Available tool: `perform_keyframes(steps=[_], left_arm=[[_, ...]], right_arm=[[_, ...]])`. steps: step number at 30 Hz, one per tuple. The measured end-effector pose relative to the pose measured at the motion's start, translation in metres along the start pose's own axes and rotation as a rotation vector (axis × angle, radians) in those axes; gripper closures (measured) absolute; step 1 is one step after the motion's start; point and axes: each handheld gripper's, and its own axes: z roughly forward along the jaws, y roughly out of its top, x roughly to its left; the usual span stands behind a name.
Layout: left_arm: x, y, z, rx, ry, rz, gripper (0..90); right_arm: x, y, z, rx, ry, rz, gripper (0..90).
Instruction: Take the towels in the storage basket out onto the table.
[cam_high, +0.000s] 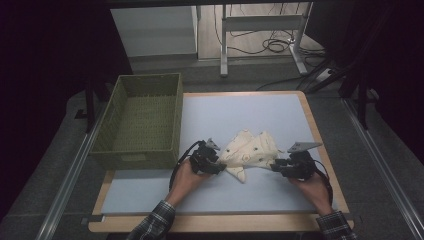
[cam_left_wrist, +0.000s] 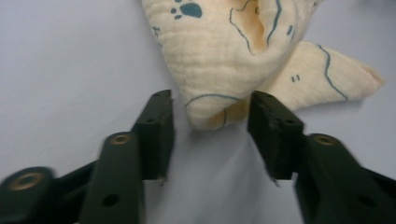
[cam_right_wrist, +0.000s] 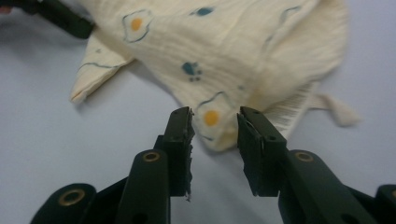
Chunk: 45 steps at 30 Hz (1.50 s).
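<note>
**Both jaws lined up on the cloth, neither closed yet**

Clearly, from the high view, the person has both tools on the table mat (cam_high: 210, 117) working a crumpled cream muslin cloth (cam_high: 248, 148) that lies near the front middle of the mat. The left gripper (cam_high: 216, 162) sits at the cloth's left edge and the right gripper (cam_high: 275, 165) at its right edge. A green woven basket (cam_high: 142, 120) stands just beside the cloth's left, on the mat's left edge, and looks like the likely place for the cloth.

Next, the left gripper view: the left gripper (cam_left_wrist: 211, 120) has its jaws spread apart, with a rounded corner of the cloth (cam_left_wrist: 224, 60) poking into the gap between them. Nothing is pinched. To my eye, the jaws should push a little further forward before closing, so they bite on a full fold and not on the very tip.

Then the right gripper view: the right gripper (cam_right_wrist: 214, 125) is likewise parted, straddling a corner of the cloth (cam_right_wrist: 219, 51) printed with a fried-egg motif. A loose tie strap (cam_right_wrist: 334, 109) trails off to one side; I would keep it out of the bite. Closing both sides together, low to the mat, should give an even lift.
</note>
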Motion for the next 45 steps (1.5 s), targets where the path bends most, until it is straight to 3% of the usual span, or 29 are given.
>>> perform_keyframes(steps=[2,4,6,10,15,18,22,25,28,31,35,38,45], left_arm=[[0.0,0.0,0.0,-0.002,-0.014,0.0,62.4],[0.0,0.001,0.0,0.01,-0.018,0.013,72.4],[0.001,0.001,-0.002,0.009,-0.02,0.02,83.2],[0.009,0.007,-0.016,0.002,0.019,0.018,87.4],[0.022,0.025,-0.03,-0.026,0.086,0.01,87.3],[0.027,0.039,-0.028,-0.02,0.153,0.016,83.4],[0.034,0.052,-0.016,-0.008,0.219,-0.005,64.6],[0.034,0.054,-0.011,-0.012,0.212,-0.022,57.4],[0.029,0.047,-0.011,-0.012,0.202,-0.021,52.2],[0.028,0.039,-0.015,-0.013,0.192,-0.026,50.8],[0.025,0.027,-0.018,-0.022,0.143,-0.054,50.5],[0.019,0.018,-0.018,-0.005,0.123,-0.049,50.2],[0.012,-0.006,-0.018,0.023,0.089,-0.062,45.1]], right_arm=[[0.002,-0.001,0.009,0.019,0.002,-0.014,66.5],[0.004,0.0,0.016,0.034,-0.016,-0.029,79.9],[0.006,0.002,0.016,0.026,-0.016,-0.034,85.8],[0.011,0.013,0.001,-0.007,-0.01,-0.064,86.6],[0.009,0.042,-0.022,-0.063,-0.017,-0.064,86.7],[0.004,0.066,-0.025,-0.066,-0.056,-0.08,86.7],[-0.016,0.098,-0.016,-0.04,-0.137,-0.078,86.6],[-0.039,0.109,0.001,0.009,-0.204,-0.043,82.6],[-0.057,0.103,0.013,0.044,-0.21,0.014,77.2],[-0.062,0.088,0.014,0.03,-0.18,0.041,73.7],[-0.06,0.069,0.008,0.006,-0.143,0.066,71.7],[-0.056,0.057,0.005,0.012,-0.113,0.06,69.5],[-0.052,0.04,0.017,0.027,-0.108,0.047,60.3]])
